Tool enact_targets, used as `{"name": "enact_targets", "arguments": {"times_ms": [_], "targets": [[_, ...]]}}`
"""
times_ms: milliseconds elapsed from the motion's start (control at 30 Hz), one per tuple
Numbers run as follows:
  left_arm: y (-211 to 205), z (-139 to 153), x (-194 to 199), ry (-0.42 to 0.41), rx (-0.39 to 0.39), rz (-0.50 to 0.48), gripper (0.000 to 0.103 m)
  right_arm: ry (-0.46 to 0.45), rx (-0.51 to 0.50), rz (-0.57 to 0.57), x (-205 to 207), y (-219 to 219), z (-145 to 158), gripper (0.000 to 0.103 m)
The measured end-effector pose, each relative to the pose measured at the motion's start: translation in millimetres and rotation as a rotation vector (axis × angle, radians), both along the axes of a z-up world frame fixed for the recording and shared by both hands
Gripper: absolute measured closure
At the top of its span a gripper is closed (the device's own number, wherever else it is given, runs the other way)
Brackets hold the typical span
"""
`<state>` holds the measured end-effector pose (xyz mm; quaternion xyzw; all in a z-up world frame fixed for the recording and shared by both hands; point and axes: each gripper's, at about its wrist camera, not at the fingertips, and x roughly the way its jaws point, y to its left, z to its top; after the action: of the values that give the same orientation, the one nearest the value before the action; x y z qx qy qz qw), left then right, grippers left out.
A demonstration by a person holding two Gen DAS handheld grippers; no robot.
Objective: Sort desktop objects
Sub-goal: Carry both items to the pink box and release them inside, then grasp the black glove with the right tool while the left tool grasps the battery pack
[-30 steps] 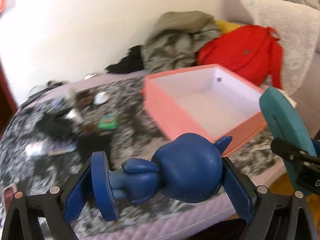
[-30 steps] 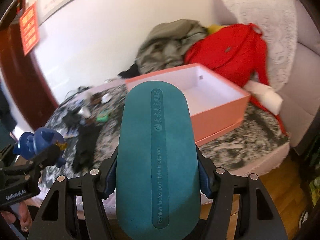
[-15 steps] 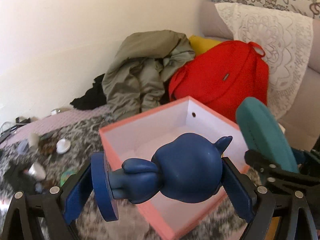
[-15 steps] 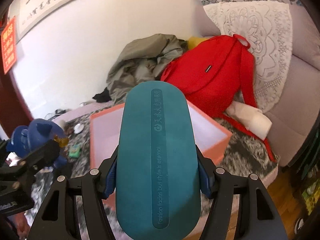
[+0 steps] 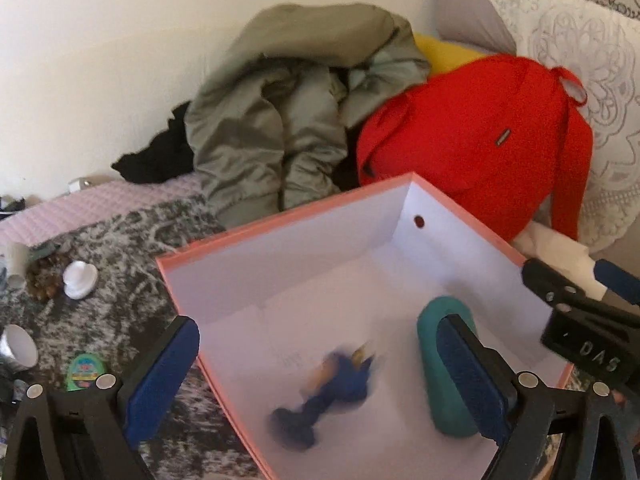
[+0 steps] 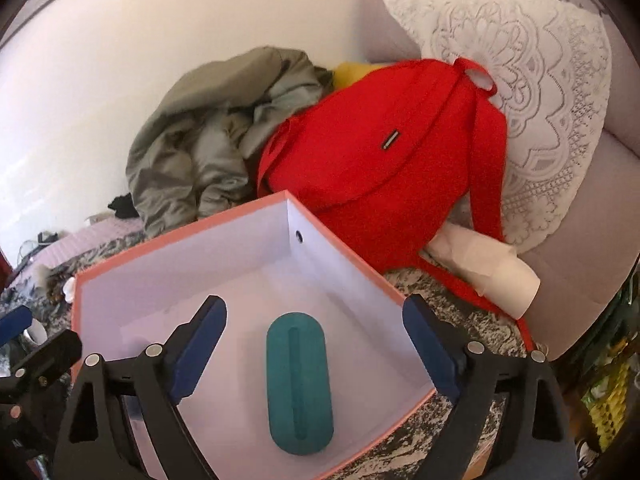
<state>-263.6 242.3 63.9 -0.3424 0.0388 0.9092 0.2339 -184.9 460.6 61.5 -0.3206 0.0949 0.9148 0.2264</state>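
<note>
Over the pink box: I have both grippers hanging above its open top, each with nothing between its fingers.
Left gripper (image 5: 318, 364): jaws spread wide, blue pads at 8 and 4 o'clock of my left wrist view, holding nothing.
Right gripper (image 6: 314, 346): jaws spread wide, pads either side of the case below, not touching it.
Pink box (image 5: 280, 216): open, white inside, a small round hole in the wall near its far corner at 12 o'clock; it sits on the grey patterned cover (image 5: 128, 240).
Blue figurine (image 5: 328, 392): inside the box at 6 o'clock in my left view; motion-blurred, so I cannot tell whether it lies on the floor of the box or is in the air. Hidden in the right view.
Teal case (image 6: 299, 384): flat on the box floor, long axis running 12 to 6 in my right view; just to the 3 o'clock side of the figurine in the left view, apart from it.
Outside the box, 9 o'clock: white cap (image 5: 80, 280), small green packet (image 5: 85, 370), paper cup (image 5: 20, 346).
Behind the box, 12 o'clock: grey-green jacket (image 5: 280, 120); red backpack (image 6: 384, 152) at 1 o'clock, against a lace cushion (image 6: 540, 100).
</note>
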Motion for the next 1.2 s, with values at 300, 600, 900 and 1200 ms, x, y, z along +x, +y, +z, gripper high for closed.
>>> {"name": "enact_targets", "arguments": {"times_ms": [300,600,900,1200], "targets": [[-102,14,52,0.020,-0.007,0.146,0.004,0.070,-0.006,0.119,43,-78,34,0.006],[-256,-30,111,-0.067,-0.094,0.382,0.004,0.007,-0.042,0.461,67,-239,19,0.002],[-374,-85,100,-0.217,-0.049,0.620,0.004,-0.170,-0.075,0.683,35,-371,-60,0.002],[-386,-131,24,-0.367,0.134,0.621,0.004,-0.288,0.001,0.720,-10,-421,-137,0.002]]}}
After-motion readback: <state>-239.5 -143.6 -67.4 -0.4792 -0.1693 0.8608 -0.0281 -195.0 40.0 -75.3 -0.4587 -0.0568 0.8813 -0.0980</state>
